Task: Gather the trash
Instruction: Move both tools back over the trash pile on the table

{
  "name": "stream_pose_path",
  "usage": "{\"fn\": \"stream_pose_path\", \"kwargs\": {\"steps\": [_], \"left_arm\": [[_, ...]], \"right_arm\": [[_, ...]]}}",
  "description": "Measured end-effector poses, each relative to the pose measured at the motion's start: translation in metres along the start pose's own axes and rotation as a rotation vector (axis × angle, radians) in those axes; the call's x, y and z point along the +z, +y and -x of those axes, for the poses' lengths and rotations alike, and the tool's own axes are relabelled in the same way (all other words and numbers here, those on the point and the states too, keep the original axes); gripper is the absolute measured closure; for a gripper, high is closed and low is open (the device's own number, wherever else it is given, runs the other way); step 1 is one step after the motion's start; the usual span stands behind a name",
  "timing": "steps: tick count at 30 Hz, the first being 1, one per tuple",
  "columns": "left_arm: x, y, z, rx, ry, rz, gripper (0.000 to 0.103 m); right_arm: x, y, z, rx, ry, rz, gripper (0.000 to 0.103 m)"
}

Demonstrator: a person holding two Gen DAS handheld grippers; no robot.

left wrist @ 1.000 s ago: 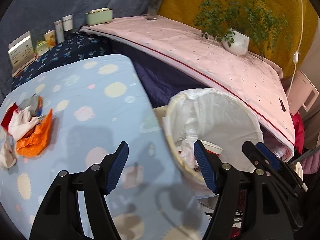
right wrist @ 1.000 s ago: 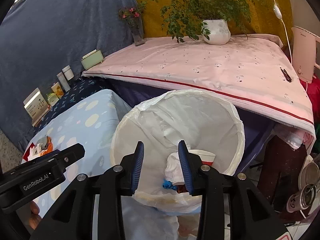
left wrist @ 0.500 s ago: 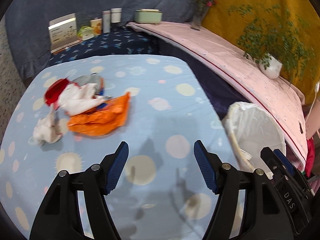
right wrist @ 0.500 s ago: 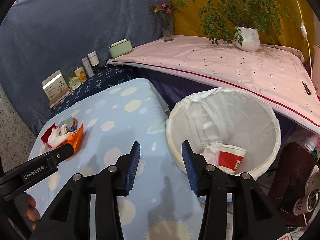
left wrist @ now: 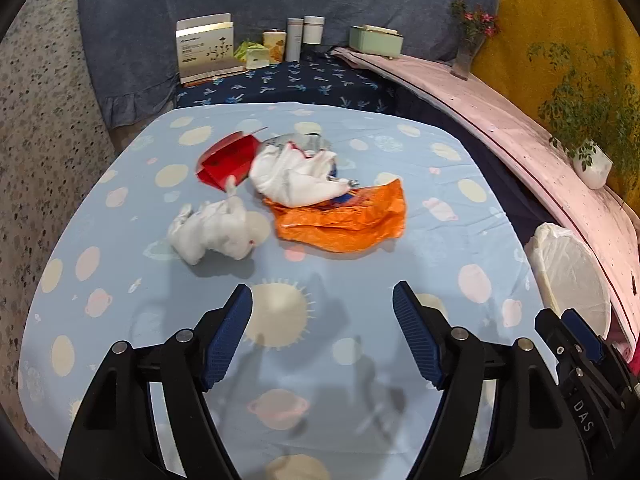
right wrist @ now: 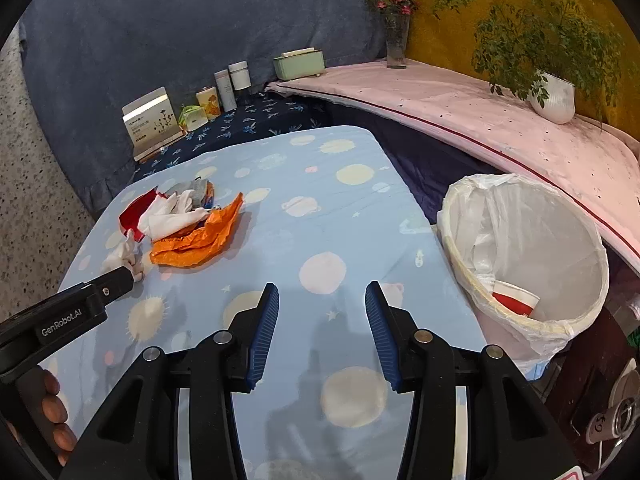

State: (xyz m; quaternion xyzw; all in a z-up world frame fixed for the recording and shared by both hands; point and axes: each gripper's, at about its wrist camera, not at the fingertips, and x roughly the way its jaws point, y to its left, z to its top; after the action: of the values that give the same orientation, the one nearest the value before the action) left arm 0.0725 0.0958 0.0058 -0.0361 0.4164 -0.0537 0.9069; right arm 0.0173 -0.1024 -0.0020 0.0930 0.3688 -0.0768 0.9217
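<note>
The bench (left wrist: pixel 400 320) is wearing a soft, matt cotton-like cloth printed with pale planets. On it, the orange wrapper (left wrist: pixel 344 220) is showing as thin, crinkled, glossy plastic film, the crumpled tissue (left wrist: pixel 212 232) at its nine o'clock as matt, fluffy paper, and the red packet (left wrist: pixel 224 160) at eleven o'clock as smooth card. The bin liner (right wrist: pixel 532 224) is looking like thin, translucent, wrinkled plastic. Both grippers' pads (right wrist: pixel 262 332) are showing ribbed blue rubber on matt black plastic arms.

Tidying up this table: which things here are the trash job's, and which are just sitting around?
Job: crumpled tissue, orange bag, white wrapper, red packet, lined bin.
Lying about: box, cans, green case, flower vase, potted plant.
</note>
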Motion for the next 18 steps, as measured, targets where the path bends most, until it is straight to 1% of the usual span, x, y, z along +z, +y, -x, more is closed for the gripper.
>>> {"fn": "stream_pose_path", "kwargs": {"steps": [11, 18], "left_arm": [[-0.008, 0.048, -0.003, 0.035, 0.014, 0.044, 0.033], [-0.012, 0.070, -0.009, 0.055, 0.028, 0.056, 0.032]], "right_arm": [[-0.005, 0.051, -0.007, -0.001, 0.021, 0.077, 0.058], [-0.005, 0.070, -0.014, -0.004, 0.031, 0.101, 0.058]]}}
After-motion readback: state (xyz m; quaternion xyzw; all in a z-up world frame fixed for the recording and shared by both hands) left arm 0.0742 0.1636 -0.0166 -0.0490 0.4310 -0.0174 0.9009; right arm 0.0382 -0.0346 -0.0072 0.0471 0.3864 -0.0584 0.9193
